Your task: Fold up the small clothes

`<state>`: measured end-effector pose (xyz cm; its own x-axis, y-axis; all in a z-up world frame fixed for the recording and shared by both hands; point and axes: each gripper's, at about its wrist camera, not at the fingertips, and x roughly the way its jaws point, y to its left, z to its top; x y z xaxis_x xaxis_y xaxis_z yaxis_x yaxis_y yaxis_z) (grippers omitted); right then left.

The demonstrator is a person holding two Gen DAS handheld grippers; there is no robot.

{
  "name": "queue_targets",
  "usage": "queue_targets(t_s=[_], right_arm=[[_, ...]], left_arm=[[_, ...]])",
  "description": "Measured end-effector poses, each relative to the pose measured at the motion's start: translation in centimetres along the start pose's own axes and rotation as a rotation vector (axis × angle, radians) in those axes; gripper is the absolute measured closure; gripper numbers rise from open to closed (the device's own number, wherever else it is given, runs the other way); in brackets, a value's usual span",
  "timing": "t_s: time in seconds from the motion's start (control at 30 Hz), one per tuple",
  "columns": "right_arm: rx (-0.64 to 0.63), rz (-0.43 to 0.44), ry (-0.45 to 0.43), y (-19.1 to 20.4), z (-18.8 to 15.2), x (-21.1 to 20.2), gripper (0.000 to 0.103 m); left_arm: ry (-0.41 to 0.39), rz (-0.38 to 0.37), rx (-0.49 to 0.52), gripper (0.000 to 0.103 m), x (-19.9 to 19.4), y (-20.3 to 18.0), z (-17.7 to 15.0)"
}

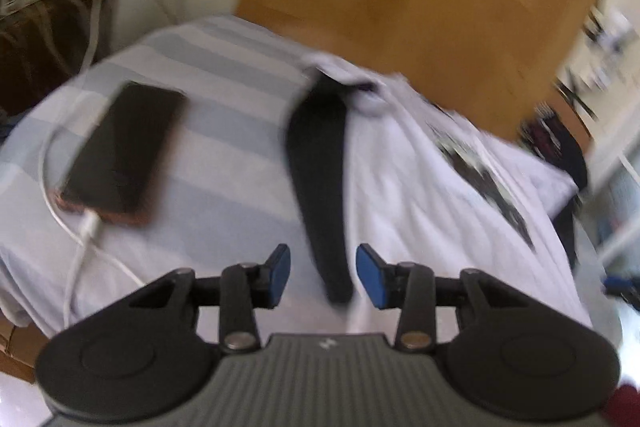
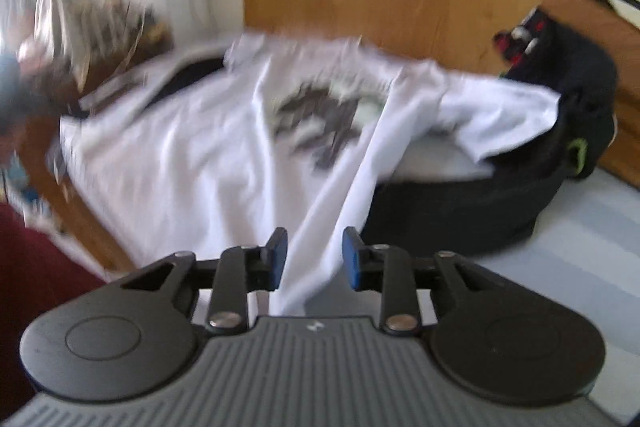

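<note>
I see the white T-shirt (image 1: pixel 420 187) spread rumpled on the striped bed (image 1: pixel 224 75), a black strap (image 1: pixel 316 163) along its edge. My left gripper (image 1: pixel 323 273) and right gripper (image 2: pixel 314 254) hover spread, gripping nothing. A phone (image 1: pixel 124 151) lies charging alongside.

one shirt (image 1: pixel 420 187), one phone (image 1: pixel 124 151)
</note>
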<state>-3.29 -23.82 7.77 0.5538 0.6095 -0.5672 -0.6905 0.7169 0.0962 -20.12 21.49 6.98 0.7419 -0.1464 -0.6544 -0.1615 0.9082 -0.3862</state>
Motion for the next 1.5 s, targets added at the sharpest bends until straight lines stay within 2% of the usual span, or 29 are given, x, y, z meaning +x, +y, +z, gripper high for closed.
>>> queue_targets(t_s=[0.07, 0.13, 0.3, 0.37, 0.4, 0.43, 0.5, 0.53, 0.57, 0.6, 0.67, 0.77, 0.83, 0.93, 1.0, 1.1, 1.17, 1.23, 1.33, 1.4, 1.5], right_arm=[[0.025, 0.025, -0.016, 0.1, 0.6, 0.8, 0.065], [0.017, 0.046, -0.009, 0.8, 0.9, 2.1, 0.065], [0.018, 0.122, 0.006, 2.1, 1.2, 4.9, 0.065], [0.025, 0.141, 0.007, 2.4, 1.4, 6.1, 0.065], [0.03, 0.15, 0.005, 2.5, 1.6, 6.7, 0.065], [0.036, 0.156, -0.001, 2.5, 1.8, 7.4, 0.065], [0.053, 0.177, -0.01, 2.5, 2.2, 8.6, 0.065], [0.061, 0.186, -0.014, 2.5, 2.5, 9.3, 0.065], [0.065, 0.191, -0.015, 2.4, 2.7, 9.9, 0.065], [0.07, 0.193, -0.013, 2.4, 2.9, 10.6, 0.065], [0.089, 0.196, -0.014, 2.1, 3.4, 11.7, 0.065], [0.149, 0.216, -0.035, 1.0, 3.8, 13.0, 0.065], [0.187, 0.218, -0.04, 0.2, 3.9, 13.9, 0.065], [0.229, 0.224, -0.023, -0.8, 3.7, 15.2, 0.065], [0.239, 0.214, 0.002, -1.2, 3.4, 16.0, 0.065], [0.258, 0.225, 0.013, -1.8, 2.9, 16.0, 0.066], [0.271, 0.235, 0.006, -2.7, 3.3, 15.5, 0.066], [0.289, 0.22, -0.028, -3.9, 3.8, 14.8, 0.066], [0.334, 0.161, -0.069, -6.1, 4.3, 13.3, 0.064], [0.329, 0.114, -0.082, -7.0, 4.1, 11.9, 0.064], [0.32, 0.09, -0.084, -7.9, 2.9, 10.1, 0.064]], left_arm=[[-0.002, 0.041, -0.017, 0.052, 2.0, 0.5, 1.6], [0.016, 0.053, -0.004, 0.052, 4.3, 0.6, 3.0], [0.011, 0.14, 0.101, 0.04, 10.5, -0.8, 6.9], [0.01, 0.163, 0.116, 0.024, 12.7, -0.8, 8.5], [0.013, 0.164, 0.114, 0.024, 13.8, -0.9, 9.3], [0.017, 0.157, 0.114, 0.025, 14.8, -1.0, 9.9], [0.029, 0.151, 0.123, 0.049, 16.5, -1.2, 10.7], [0.023, 0.167, 0.143, 0.081, 17.1, -1.2, 11.1], [0.033, 0.198, 0.166, 0.099, 17.8, -1.4, 11.6], [0.052, 0.194, 0.156, 0.099, 18.1, -1.1, 12.4], [0.058, 0.174, 0.07, 0.099, 17.7, 0.5, 14.2], [-0.059, 0.303, -0.026, 0.099, 15.1, 3.3, 17.9], [-0.086, 0.328, -0.136, 0.099, 14.0, 5.3, 20.2], [-0.017, 0.288, -0.298, 0.098, 14.3, 6.5, 22.4], [0.012, 0.254, -0.289, 0.098, 14.8, 5.2, 22.9], [0.018, 0.245, -0.182, 0.093, 15.1, 2.0, 22.8], [0.02, 0.282, -0.118, 0.074, 15.1, 0.2, 22.4], [0.006, 0.332, -0.061, 0.063, 14.9, -0.7, 22.2], [-0.003, 0.368, -0.005, 0.057, 14.5, -1.5, 21.7], [0.0, 0.356, -0.001, 0.052, 13.7, -1.3, 20.8], [0.02, 0.324, 0.025, 0.051, 12.2, -1.4, 18.2]])
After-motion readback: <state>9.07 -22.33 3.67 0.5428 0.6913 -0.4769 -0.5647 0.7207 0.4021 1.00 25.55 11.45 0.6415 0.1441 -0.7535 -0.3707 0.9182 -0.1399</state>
